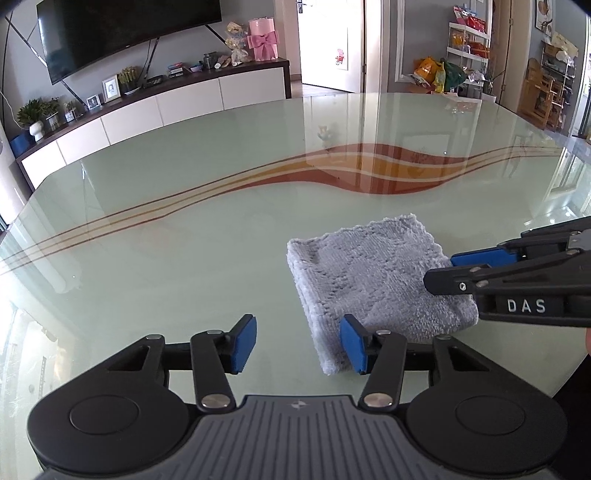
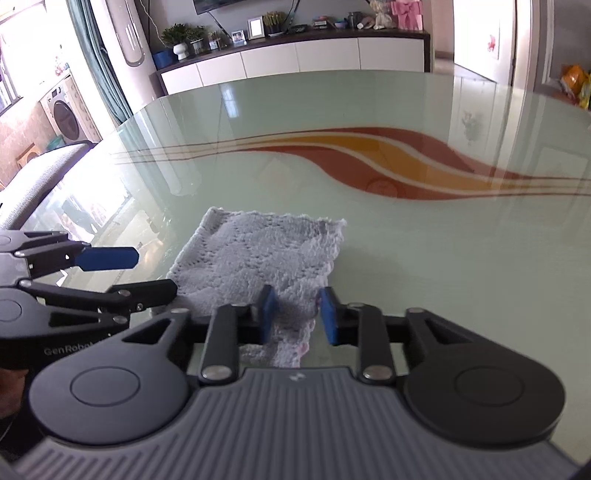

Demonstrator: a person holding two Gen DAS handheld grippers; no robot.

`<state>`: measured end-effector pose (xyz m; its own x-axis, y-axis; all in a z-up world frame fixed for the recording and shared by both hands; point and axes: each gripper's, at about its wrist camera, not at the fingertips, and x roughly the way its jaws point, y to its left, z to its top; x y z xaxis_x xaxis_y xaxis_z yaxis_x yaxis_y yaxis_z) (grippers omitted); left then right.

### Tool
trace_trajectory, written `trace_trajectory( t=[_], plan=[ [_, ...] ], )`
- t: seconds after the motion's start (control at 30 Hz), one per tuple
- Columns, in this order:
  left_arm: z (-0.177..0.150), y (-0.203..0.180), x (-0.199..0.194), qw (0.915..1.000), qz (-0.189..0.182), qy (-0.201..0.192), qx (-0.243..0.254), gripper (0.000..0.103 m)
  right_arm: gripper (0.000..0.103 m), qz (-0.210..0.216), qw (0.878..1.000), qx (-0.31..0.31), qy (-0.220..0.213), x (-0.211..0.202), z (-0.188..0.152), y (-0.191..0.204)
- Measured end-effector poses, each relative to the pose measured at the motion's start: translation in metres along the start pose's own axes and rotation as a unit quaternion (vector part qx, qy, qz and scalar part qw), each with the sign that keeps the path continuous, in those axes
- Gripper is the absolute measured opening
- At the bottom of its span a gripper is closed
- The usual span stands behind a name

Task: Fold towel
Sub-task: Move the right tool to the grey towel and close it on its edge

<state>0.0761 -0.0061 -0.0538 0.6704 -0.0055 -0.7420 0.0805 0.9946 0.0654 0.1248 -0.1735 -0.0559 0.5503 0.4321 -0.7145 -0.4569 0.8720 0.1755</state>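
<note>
A light grey-blue towel [image 1: 373, 273], folded into a thick square, lies on the glass table [image 1: 207, 236]. My left gripper [image 1: 299, 345] stands open at the towel's near left corner. Its right pad [image 1: 354, 345] is over the cloth and its left pad [image 1: 244, 343] is over bare glass. In the right wrist view the towel [image 2: 258, 251] runs away from my right gripper [image 2: 297, 315], whose pads press the bunched near edge from both sides. The right gripper [image 1: 441, 271] reaches in over the towel's right edge. The left gripper [image 2: 142, 275] shows at the left.
The pale green glass table has a red and orange wave stripe [image 1: 369, 166] across its middle. Beyond its far edge stand a white sideboard [image 1: 166, 107] with plants and frames, a TV [image 1: 122, 33] and shelves [image 1: 469, 48]. A sofa arm [image 2: 40, 173] lies off the table's left side.
</note>
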Motion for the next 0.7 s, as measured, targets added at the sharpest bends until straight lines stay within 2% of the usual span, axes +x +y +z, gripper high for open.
trace_trajectory(
  t=[0.17,0.3,0.5,0.63,0.7],
  plan=[
    [0.003,-0.003,0.008,1.0,0.0,-0.008,-0.003,0.056,0.01,-0.006,1.0,-0.014,-0.01,0.004,0.007,0.002],
    [0.012,-0.001,0.019,0.9999,0.005,-0.016,-0.002,0.056,0.01,-0.017,0.999,-0.02,-0.022,0.008,0.017,0.004],
    [0.019,0.002,0.03,0.9998,0.002,-0.022,-0.001,0.057,0.011,-0.02,0.999,-0.027,-0.015,0.013,0.01,0.003],
    [0.02,0.001,0.025,0.9997,-0.002,-0.023,-0.001,0.058,0.013,-0.022,0.999,-0.017,-0.017,0.01,0.015,-0.001],
    [0.021,0.0,0.023,0.9997,-0.004,-0.024,-0.001,0.059,0.023,-0.022,0.999,-0.007,-0.022,0.01,0.022,-0.004]
  ],
)
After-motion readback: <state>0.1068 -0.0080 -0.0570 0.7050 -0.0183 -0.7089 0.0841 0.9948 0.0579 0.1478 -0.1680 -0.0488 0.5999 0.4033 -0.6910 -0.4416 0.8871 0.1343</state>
